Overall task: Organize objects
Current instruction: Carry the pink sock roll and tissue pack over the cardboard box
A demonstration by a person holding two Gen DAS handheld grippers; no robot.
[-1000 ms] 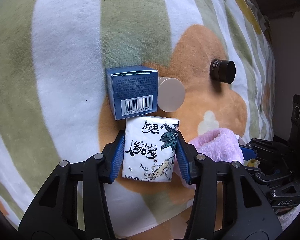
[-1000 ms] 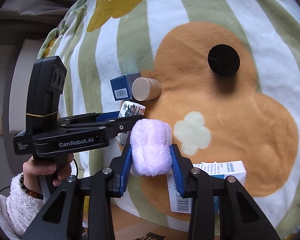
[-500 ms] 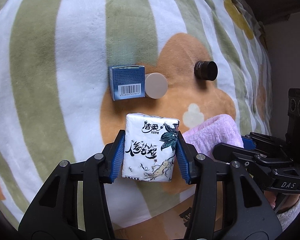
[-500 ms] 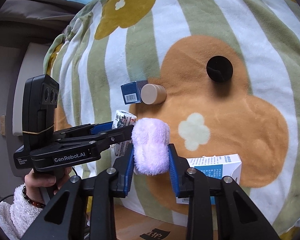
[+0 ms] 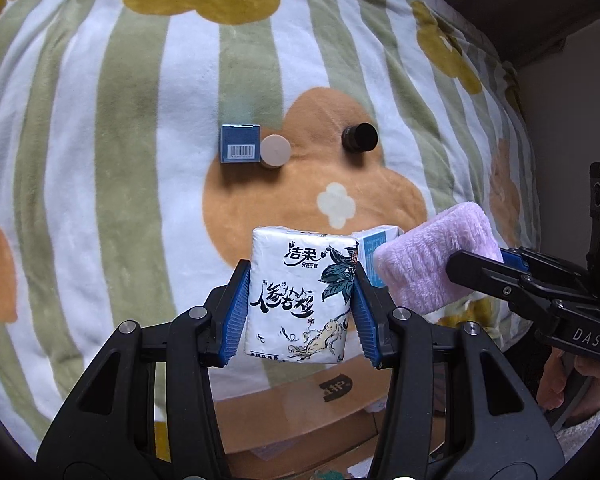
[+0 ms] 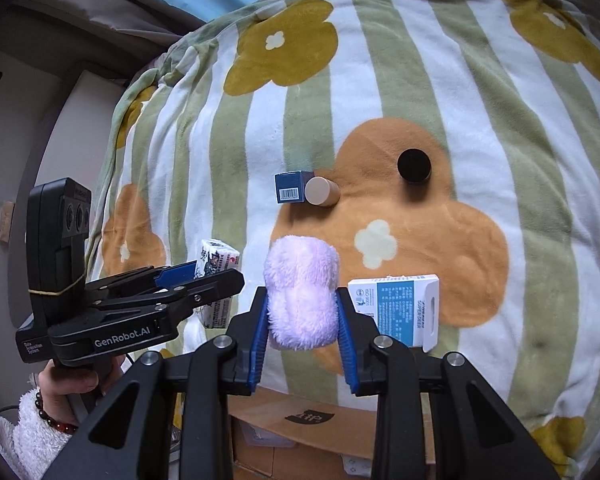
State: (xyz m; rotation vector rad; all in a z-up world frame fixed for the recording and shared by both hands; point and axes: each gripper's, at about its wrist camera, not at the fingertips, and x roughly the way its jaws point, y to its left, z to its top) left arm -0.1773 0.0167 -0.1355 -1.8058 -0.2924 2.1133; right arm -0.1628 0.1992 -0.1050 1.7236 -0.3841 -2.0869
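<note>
Striped flower blanket [image 5: 100, 160] under two handheld grippers.
Left gripper [image 5: 300, 312] pinches a tissue pack [image 5: 300, 300]; beside it, right gripper [image 6: 302, 328] squeezes a pink fluffy roll [image 6: 302, 296].

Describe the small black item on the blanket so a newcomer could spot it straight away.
Start at the big orange flower printed on the striped blanket. On its upper right lobe stands a small black jar, alone. Its neighbours to the left, a dark blue box touching a beige-lidded jar, are paler and paired.
</note>
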